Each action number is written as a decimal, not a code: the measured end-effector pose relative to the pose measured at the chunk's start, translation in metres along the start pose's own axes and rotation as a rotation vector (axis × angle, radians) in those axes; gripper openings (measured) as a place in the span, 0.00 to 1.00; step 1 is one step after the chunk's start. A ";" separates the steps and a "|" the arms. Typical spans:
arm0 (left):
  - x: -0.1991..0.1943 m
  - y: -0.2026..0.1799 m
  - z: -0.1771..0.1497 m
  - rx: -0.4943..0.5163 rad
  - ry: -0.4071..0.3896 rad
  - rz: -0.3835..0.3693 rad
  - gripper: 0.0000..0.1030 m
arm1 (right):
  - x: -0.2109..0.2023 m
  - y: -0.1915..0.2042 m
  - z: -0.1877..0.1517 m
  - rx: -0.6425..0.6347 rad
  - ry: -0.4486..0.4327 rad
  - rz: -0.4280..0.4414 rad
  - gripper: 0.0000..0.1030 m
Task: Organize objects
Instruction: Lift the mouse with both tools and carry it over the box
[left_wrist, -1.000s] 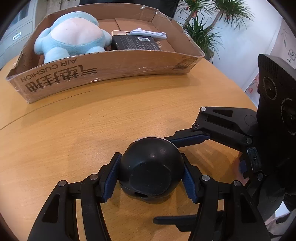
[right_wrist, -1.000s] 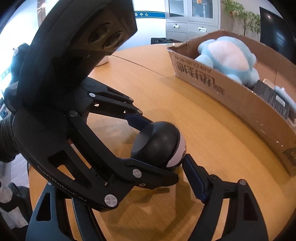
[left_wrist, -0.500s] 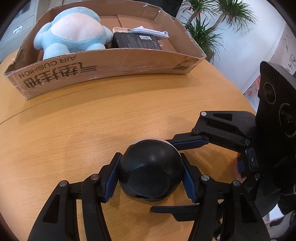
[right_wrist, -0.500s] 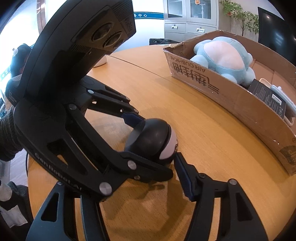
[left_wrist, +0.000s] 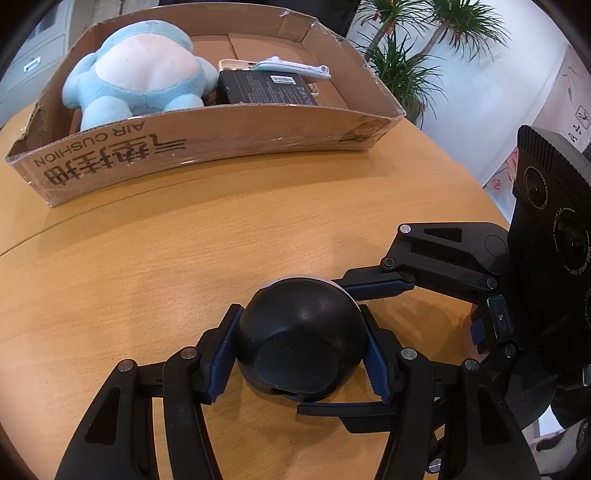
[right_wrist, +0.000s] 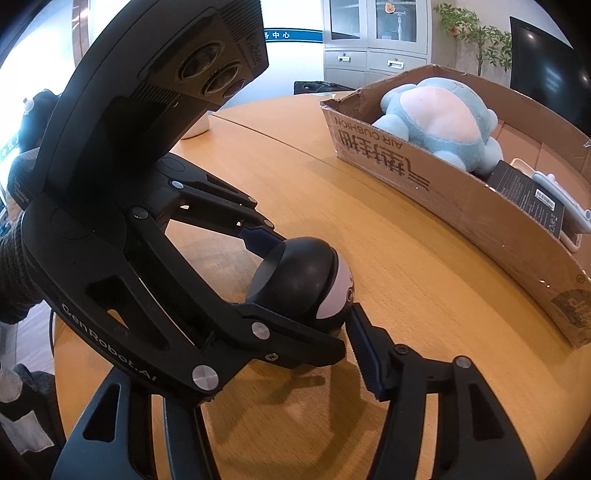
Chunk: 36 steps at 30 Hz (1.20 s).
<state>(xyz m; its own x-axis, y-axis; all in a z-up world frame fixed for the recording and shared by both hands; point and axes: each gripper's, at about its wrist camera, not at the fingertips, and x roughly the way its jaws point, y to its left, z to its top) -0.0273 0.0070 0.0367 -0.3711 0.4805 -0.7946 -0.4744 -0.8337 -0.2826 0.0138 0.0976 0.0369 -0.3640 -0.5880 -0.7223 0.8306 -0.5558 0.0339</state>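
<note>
Left wrist view: cardboard box (left_wrist: 207, 147) reads "AIR CUSHION".

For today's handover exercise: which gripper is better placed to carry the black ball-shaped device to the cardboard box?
Probably left: the left gripper has both pads on the black device; the right gripper is closing across it.

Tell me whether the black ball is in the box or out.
Out. The ball sits on the table, gripped by the left gripper, well short of the box.
</note>
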 end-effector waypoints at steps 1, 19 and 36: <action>0.000 0.000 0.001 0.001 0.000 0.000 0.57 | -0.001 0.000 0.000 0.000 -0.001 -0.003 0.54; -0.009 -0.020 0.026 0.056 -0.024 -0.008 0.57 | -0.023 -0.009 0.011 -0.005 -0.023 -0.056 0.54; -0.010 -0.032 0.051 0.099 -0.035 -0.015 0.57 | -0.037 -0.020 0.020 -0.001 -0.039 -0.102 0.54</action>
<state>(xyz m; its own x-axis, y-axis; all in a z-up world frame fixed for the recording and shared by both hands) -0.0485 0.0427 0.0812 -0.3902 0.5034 -0.7709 -0.5559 -0.7963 -0.2385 0.0019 0.1189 0.0767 -0.4630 -0.5506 -0.6947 0.7888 -0.6133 -0.0396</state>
